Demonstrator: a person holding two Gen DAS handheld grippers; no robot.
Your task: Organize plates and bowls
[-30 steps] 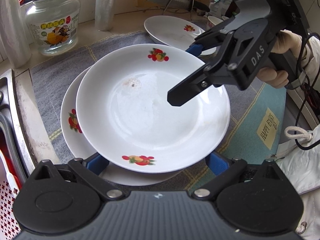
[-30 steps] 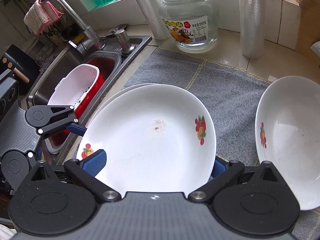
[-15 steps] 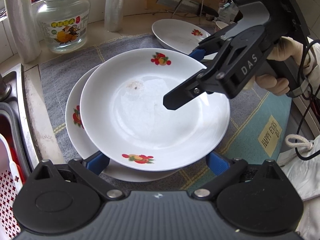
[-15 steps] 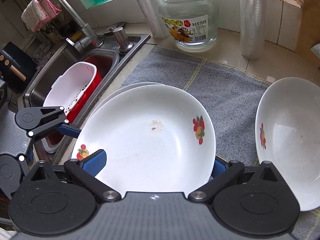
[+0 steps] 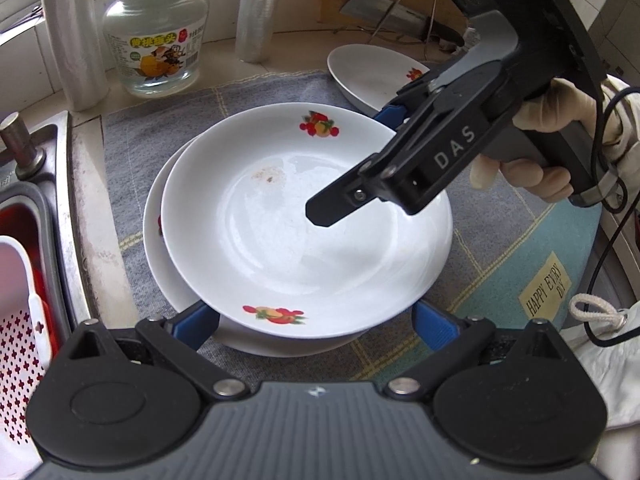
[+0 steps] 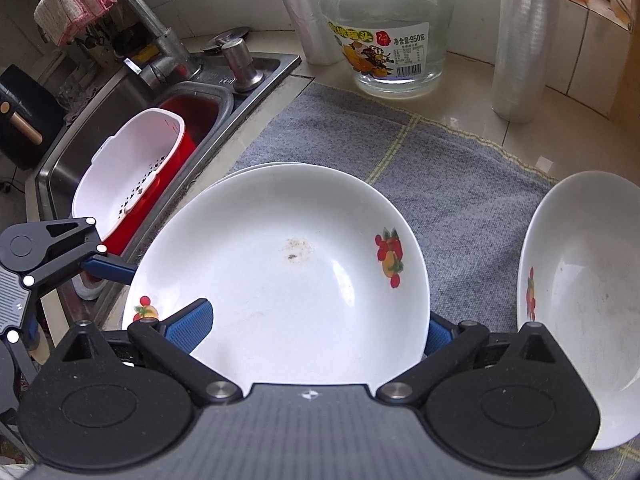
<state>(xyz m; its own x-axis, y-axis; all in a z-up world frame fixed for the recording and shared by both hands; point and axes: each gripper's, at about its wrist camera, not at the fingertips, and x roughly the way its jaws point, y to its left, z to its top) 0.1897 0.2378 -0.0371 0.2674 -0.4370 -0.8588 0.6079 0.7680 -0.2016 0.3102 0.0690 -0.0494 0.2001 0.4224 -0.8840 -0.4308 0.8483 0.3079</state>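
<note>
A white fruit-print plate [image 5: 304, 236] sits stacked on a second plate [image 5: 160, 264] on the grey mat [image 6: 460, 184] beside the sink [image 6: 72, 152]. The left gripper [image 5: 316, 320] is spread wide, its blue pads flanking the top plate's near rim. The right gripper [image 6: 316, 324], also spread, straddles that plate from the other side. Another plate [image 6: 580, 280] lies apart, to the right.
</note>
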